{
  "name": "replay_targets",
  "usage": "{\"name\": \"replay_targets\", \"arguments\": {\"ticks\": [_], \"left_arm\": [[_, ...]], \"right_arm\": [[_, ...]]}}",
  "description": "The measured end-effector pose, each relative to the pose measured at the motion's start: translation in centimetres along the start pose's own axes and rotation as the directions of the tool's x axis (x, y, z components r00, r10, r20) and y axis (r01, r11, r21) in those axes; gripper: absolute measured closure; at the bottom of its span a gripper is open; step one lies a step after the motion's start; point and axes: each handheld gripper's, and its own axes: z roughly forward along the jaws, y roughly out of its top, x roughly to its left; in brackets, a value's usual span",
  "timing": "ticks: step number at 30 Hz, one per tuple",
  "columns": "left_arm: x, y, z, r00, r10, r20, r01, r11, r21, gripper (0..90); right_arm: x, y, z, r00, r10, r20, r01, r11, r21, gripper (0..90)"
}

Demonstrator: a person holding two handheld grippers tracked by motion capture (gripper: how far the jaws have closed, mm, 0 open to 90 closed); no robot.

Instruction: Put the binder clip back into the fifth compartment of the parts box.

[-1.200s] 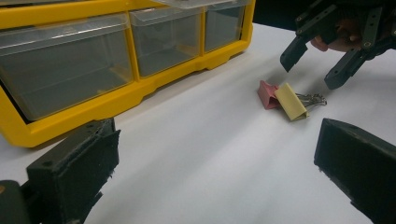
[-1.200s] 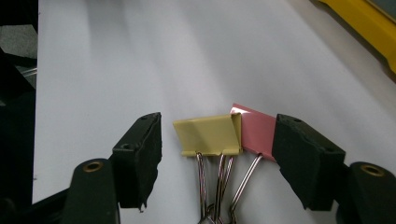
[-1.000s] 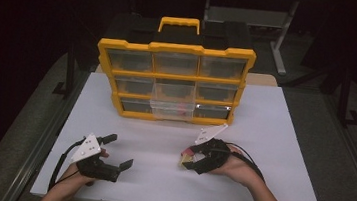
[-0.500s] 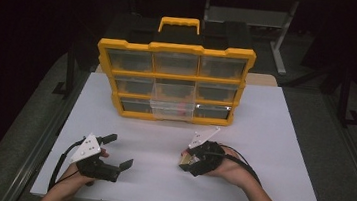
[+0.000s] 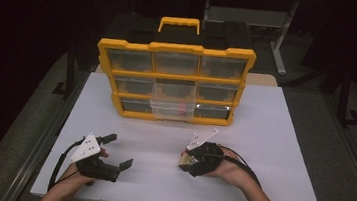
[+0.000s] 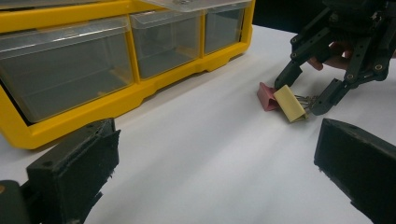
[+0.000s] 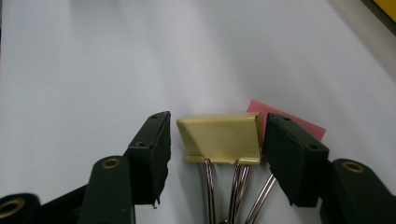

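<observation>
Right gripper [image 7: 215,149] shifted slightly lower-left, jaws closing around yellow binder clip [image 7: 219,137] at frame centre, not yet pressing. Pink clip [image 7: 299,122] touched behind it. Left gripper [image 5: 117,150] sat open, lower left. Yellow drawer organizer [image 5: 173,82] stood upper centre on white table [image 5: 273,140]; room dark.

A white table [image 5: 273,140] with a plain matte top carries everything here. At its far middle stands a yellow drawer organizer [image 5: 173,82] with three rows of clear drawers and a yellow handle on top; one clear drawer in the bottom row juts out toward the near side. Closer in, right of centre, two binder clips lie on the bare top, a yellow binder clip [image 6: 290,103] touching a pink binder clip [image 6: 266,96] just behind it.
</observation>
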Motion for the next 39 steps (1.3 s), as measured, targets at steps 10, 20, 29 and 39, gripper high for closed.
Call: {"name": "replay_targets", "arguments": {"ticks": [10,20,29,39], "left_arm": [[0.1,0.0,0.0,1.0000,0.002,-0.002,-0.002,1.0000,0.001,0.0],[0.0,0.0,0.0,1.0000,0.001,-0.001,-0.001,1.0000,0.001,0.0],[0.0,0.0,0.0,1.0000,-0.001,-0.002,0.001,1.0000,0.000,0.0],[0.1,0.0,-0.1,1.0000,-0.004,-0.003,0.004,1.0000,0.000,0.0]], "right_arm": [[0.0,0.0,-0.1,1.0000,-0.001,-0.003,0.001,1.000,-0.004,46.9],[0.1,0.0,0.0,0.9994,-0.005,-0.034,0.005,1.000,-0.004,49.1],[0.3,0.0,0.2,0.9974,-0.020,-0.069,0.020,1.000,-0.013,45.7],[0.8,-0.1,1.1,0.9948,-0.060,-0.083,0.060,0.998,0.008,41.6]]}}
